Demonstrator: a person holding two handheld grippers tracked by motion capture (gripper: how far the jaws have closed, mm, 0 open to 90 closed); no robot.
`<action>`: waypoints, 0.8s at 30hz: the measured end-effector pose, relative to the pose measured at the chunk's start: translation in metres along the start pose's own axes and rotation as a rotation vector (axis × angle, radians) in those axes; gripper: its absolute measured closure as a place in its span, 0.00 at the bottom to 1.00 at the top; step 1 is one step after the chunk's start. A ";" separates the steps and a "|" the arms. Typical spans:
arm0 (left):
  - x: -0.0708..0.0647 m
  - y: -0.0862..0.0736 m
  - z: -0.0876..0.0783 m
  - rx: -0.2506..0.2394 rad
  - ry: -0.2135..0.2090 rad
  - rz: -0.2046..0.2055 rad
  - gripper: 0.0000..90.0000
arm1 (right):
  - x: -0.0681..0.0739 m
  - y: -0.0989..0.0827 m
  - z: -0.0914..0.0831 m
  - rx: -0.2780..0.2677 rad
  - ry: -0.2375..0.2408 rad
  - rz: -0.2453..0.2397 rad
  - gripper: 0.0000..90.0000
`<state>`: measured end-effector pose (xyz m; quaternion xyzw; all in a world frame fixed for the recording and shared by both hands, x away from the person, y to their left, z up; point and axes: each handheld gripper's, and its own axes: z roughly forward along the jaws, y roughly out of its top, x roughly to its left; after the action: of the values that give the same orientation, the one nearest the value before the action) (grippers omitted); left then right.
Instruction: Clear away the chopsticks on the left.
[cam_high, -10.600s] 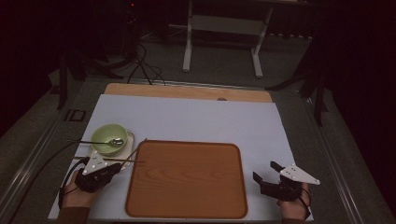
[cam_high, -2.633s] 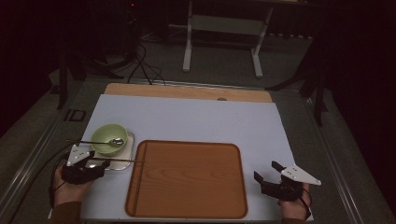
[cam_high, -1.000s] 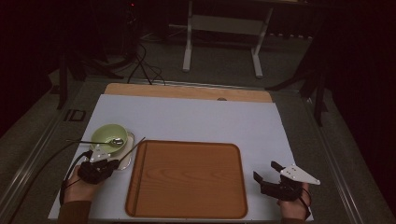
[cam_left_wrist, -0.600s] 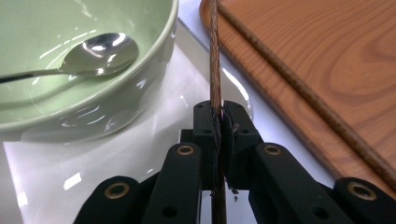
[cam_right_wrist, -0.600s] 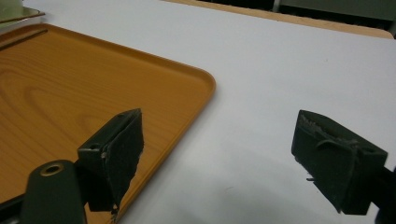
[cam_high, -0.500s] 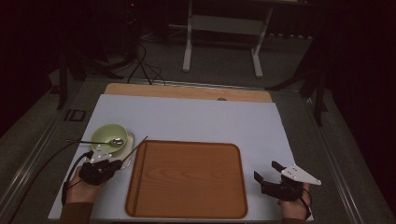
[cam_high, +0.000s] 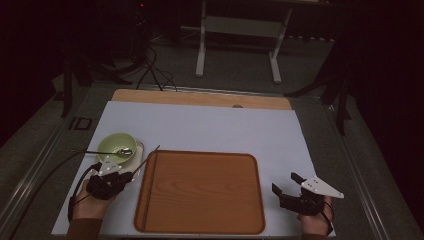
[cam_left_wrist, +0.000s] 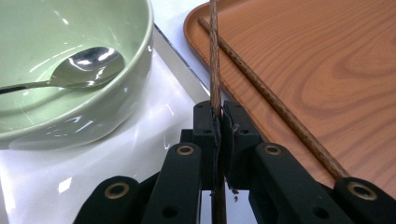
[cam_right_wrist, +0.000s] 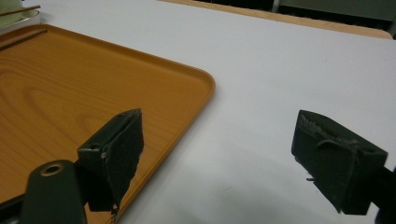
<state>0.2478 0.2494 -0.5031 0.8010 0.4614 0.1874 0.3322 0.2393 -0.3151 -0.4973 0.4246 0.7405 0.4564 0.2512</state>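
At the lower left of the high view, the left gripper (cam_high: 121, 176) is clamped on one thin brown wooden chopstick (cam_left_wrist: 214, 56), which points up over the edge of the orange wooden tray (cam_high: 210, 200). The right gripper (cam_high: 290, 187) stands wide open.

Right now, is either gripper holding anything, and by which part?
The left gripper pinches one brown chopstick along its shaft, short of its near end. The right gripper stands open and holds nothing.
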 end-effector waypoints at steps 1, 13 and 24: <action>-0.001 0.000 0.000 0.001 -0.001 0.001 0.95 | 0.000 0.000 0.000 0.000 0.000 0.001 0.19; -0.015 0.003 -0.004 -0.030 -0.027 -0.030 0.95 | 0.000 0.000 0.000 -0.001 -0.001 0.002 0.19; -0.033 0.009 -0.006 -0.048 -0.042 -0.044 0.95 | 0.000 0.000 0.000 -0.001 -0.001 0.001 0.19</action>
<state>0.2331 0.2200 -0.4927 0.7862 0.4672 0.1744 0.3649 0.2393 -0.3148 -0.4971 0.4250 0.7398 0.4569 0.2516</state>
